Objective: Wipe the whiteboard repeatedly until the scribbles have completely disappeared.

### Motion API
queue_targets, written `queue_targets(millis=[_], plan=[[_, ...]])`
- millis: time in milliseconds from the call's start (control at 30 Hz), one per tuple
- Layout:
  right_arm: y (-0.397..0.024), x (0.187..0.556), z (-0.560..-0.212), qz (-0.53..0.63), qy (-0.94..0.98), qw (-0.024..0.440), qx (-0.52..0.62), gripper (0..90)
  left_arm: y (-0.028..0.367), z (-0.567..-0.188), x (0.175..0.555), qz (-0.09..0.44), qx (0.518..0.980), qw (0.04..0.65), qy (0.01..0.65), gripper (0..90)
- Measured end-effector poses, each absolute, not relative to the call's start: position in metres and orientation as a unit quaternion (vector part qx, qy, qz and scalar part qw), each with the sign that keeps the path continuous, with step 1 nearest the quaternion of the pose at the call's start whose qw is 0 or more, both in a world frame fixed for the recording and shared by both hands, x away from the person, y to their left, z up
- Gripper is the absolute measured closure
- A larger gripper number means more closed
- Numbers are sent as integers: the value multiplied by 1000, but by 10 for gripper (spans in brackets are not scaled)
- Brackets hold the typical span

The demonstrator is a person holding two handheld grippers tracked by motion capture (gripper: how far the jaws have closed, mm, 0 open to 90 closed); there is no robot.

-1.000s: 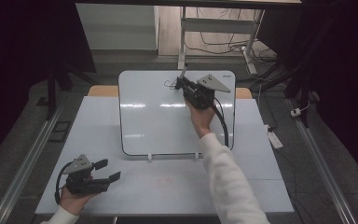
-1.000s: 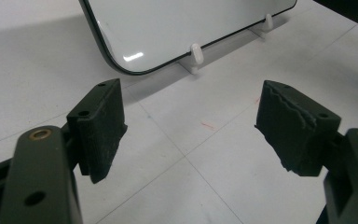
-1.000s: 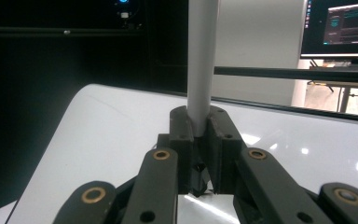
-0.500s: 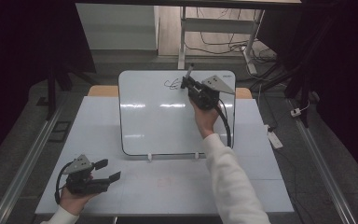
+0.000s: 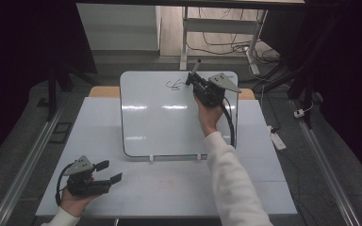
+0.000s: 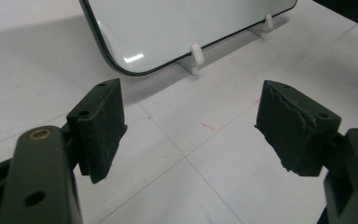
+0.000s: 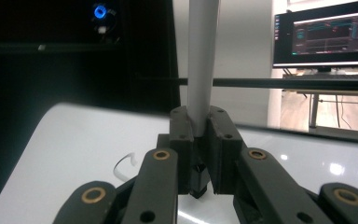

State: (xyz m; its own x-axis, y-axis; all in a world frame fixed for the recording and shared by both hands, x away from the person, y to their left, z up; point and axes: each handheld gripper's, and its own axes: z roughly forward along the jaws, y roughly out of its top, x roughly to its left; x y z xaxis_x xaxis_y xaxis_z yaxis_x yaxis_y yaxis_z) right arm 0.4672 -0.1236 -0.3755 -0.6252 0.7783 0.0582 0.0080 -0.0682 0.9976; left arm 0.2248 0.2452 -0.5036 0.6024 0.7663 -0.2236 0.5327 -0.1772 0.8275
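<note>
On the white table (image 5: 169, 188) a whiteboard (image 5: 169, 122) leans. The right gripper (image 5: 192, 79) clamps a marker (image 7: 201, 70) at its top, tip down to draw; the left gripper (image 5: 109, 171) rests open, idle.

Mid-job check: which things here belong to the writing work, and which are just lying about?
In the job:
- marker, clamped in the right gripper
- whiteboard, with a scribble near its top edge

Lying about:
- left gripper, open, empty, near the table edge
- monitor behind
- floor cables
</note>
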Motion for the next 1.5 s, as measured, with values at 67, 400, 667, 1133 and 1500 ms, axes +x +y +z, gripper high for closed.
queue_targets(millis=[67,400,667,1133,1500], plan=[[-120,466,-377,655,624,289,312,815,246,-504,225,122,757,477,429,242],[-118,471,-373,658,618,292,316,815,246,-503,224,123,757,478,428,242],[-100,458,-389,645,658,267,283,815,245,-503,224,124,758,477,426,242],[-92,457,-390,648,656,268,278,815,245,-504,225,124,758,476,427,242],[-102,470,-378,666,623,272,307,815,247,-504,225,122,758,477,429,242]])
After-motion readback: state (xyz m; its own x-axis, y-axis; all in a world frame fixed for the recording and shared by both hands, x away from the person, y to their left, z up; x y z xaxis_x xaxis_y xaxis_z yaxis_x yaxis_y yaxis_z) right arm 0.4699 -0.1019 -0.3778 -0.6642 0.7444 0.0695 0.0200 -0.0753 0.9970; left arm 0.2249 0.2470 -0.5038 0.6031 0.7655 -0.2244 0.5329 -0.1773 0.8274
